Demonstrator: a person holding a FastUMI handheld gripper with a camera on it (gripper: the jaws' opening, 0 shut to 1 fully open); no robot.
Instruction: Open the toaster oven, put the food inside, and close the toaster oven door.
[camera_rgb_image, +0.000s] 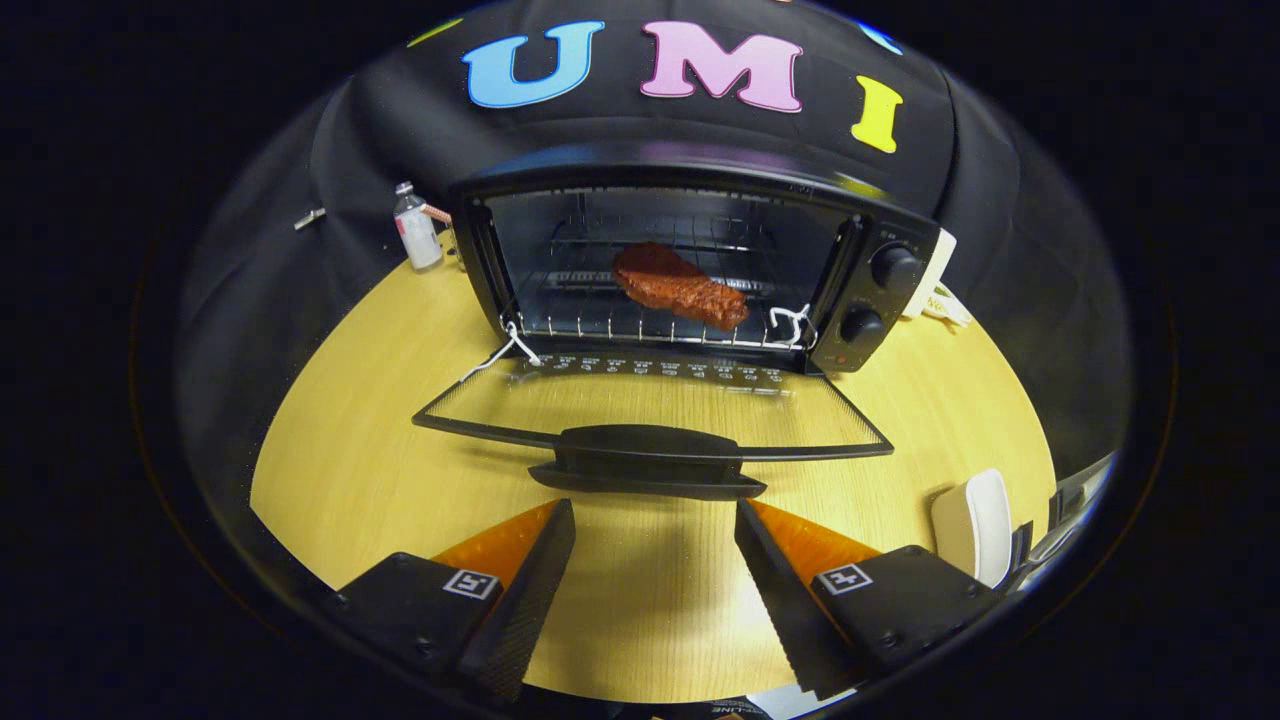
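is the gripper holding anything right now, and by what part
Nothing is held. The gripper is open and empty, just short of the door handle of the lowered toaster oven door; the meat lies on the rack inside.

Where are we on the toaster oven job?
Done: the toaster oven is open, its door folded down flat, and the food lies on the rack inside. In hand: nothing; the claw is open and empty, fingers just short of the door handle. Left: lift the door and close it.
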